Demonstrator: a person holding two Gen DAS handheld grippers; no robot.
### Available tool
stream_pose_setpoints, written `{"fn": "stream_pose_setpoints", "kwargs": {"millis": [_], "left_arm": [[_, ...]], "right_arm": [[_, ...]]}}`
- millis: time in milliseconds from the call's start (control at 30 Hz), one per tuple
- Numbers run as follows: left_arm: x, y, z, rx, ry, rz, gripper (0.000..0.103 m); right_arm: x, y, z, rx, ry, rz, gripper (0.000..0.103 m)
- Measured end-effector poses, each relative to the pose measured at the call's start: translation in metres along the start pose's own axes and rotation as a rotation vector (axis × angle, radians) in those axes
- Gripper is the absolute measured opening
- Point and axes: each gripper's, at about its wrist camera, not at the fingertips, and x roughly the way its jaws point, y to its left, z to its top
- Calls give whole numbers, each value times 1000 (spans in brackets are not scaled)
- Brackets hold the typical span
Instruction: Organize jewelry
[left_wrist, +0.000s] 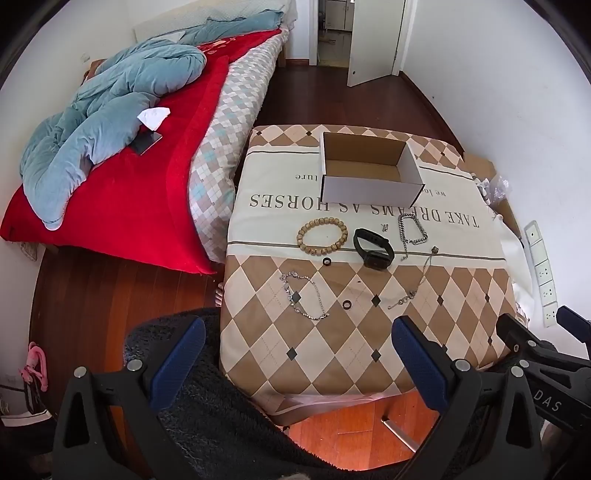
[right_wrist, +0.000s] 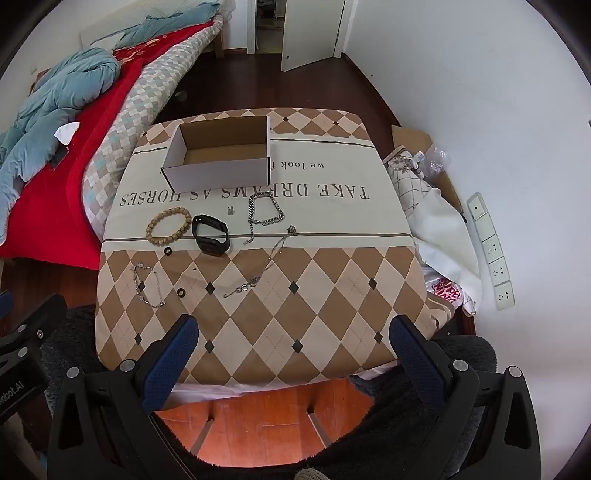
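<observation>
both grippers hang over the near edge of a small table (right_wrist: 258, 332) dressed in a tan diamond-pattern cloth, pointing steeply down toward it. the left gripper (left_wrist: 299, 354) has its blue pads spread wide with nothing between them, and the right gripper (right_wrist: 295, 350) is just as wide and just as empty.

all the jewelry lies farther out on the cloth, beyond the fingertips, none of it touched. nearest the left gripper is a thin silver bracelet (left_wrist: 304, 295) with dark stones, and just beside it a small black ring (left_wrist: 346, 305). a second black ring (left_wrist: 326, 261) sits a little farther on. past that, in a rough row, lie a wooden bead bracelet (left_wrist: 322, 237), a black watch band (left_wrist: 373, 248) curled on its side, and a heavy silver chain bracelet (left_wrist: 413, 229). a long thin silver chain (right_wrist: 264, 266) trails from the middle of the table back toward the right gripper, its clasp end closest to it. something tiny and metallic (right_wrist: 231, 211) rests near the printed lettering; i can't tell what it is.

at the far side of the table stands an open cardboard box (right_wrist: 218, 155), white outside, brown inside, with nothing in it, well apart from both grippers.
</observation>
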Motion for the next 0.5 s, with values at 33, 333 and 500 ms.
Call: {"fn": "stream_pose_setpoints", "kwargs": {"millis": [33,333,500], "left_arm": [[0,0,0,2,0,0,103],[2,-6,1,5,-16,18,103],[-2,-4,1,12,-22,19,103]], "right_arm": [[0,0,0,-1,0,0,103],[-1,-1,-1,-1,-8,-4,103],[-2,-3,0,2,-7,-3,103]]}}
